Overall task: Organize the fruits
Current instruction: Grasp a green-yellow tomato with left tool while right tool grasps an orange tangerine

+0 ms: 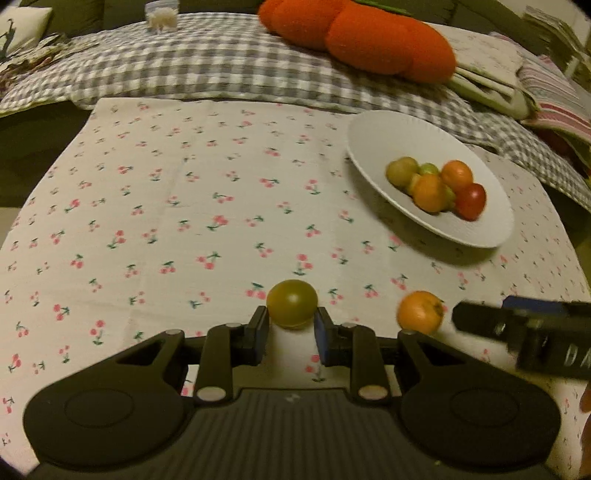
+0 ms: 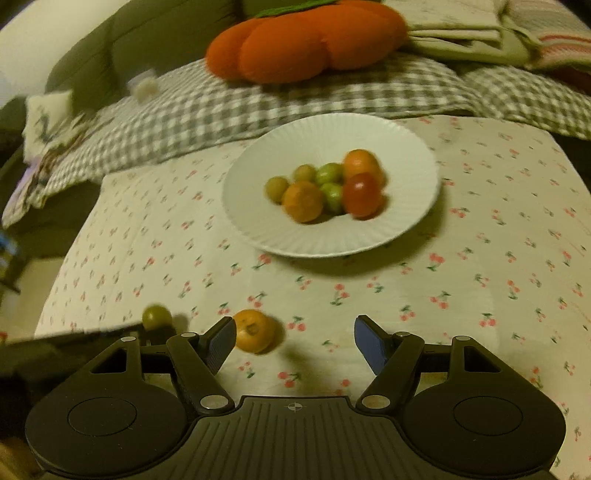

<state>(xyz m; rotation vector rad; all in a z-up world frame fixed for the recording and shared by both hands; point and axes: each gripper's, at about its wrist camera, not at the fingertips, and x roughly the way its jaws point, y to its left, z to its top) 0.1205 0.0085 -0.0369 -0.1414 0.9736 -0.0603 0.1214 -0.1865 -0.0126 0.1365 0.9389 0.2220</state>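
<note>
Blue-padded, the left gripper (image 1: 291, 328) is clamped on an olive-green fruit (image 1: 291, 308) just above the cherry-print cloth (image 1: 184, 206). Beside it the right gripper (image 2: 295, 341) stands apart, empty, with an orange fruit (image 2: 255, 330) just ahead of its left finger. Farther back, a white plate (image 2: 406, 221) holds a heap of green, orange and red fruits (image 2: 325, 190). Beyond lies an orange plush cushion (image 2: 310, 40).

Orange plush cushion (image 1: 354, 33); gingham blanket (image 1: 207, 70)
</note>
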